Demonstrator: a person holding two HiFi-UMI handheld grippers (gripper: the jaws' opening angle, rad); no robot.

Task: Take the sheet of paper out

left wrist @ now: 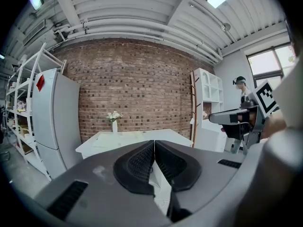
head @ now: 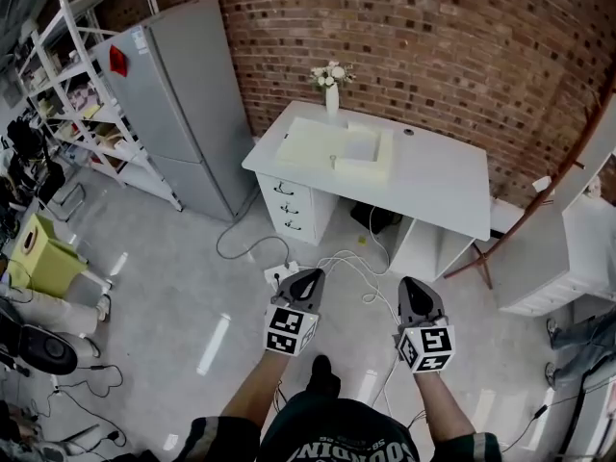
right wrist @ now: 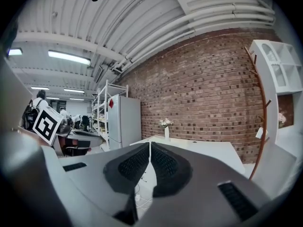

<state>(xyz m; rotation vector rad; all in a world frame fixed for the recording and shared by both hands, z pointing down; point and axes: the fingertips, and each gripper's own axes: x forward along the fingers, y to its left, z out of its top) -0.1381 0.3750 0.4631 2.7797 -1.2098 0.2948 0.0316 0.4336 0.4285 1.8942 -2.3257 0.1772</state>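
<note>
A white desk (head: 438,176) stands ahead against the brick wall. On it lies a pale cream open box (head: 337,149) beside a vase of flowers (head: 331,87). I cannot make out a separate sheet of paper. My left gripper (head: 306,277) and right gripper (head: 415,287) are held side by side over the floor, well short of the desk and pointing toward it. In the left gripper view the left gripper (left wrist: 154,144) has its pads pressed together with nothing between them. The right gripper (right wrist: 150,144) looks the same in its own view, pads together and empty.
A grey fridge (head: 183,94) and a white shelf rack (head: 82,99) stand left of the desk. Cables and a power strip (head: 281,274) lie on the floor in front of it. A white cabinet (head: 568,248) and a wooden stand (head: 534,205) are at the right.
</note>
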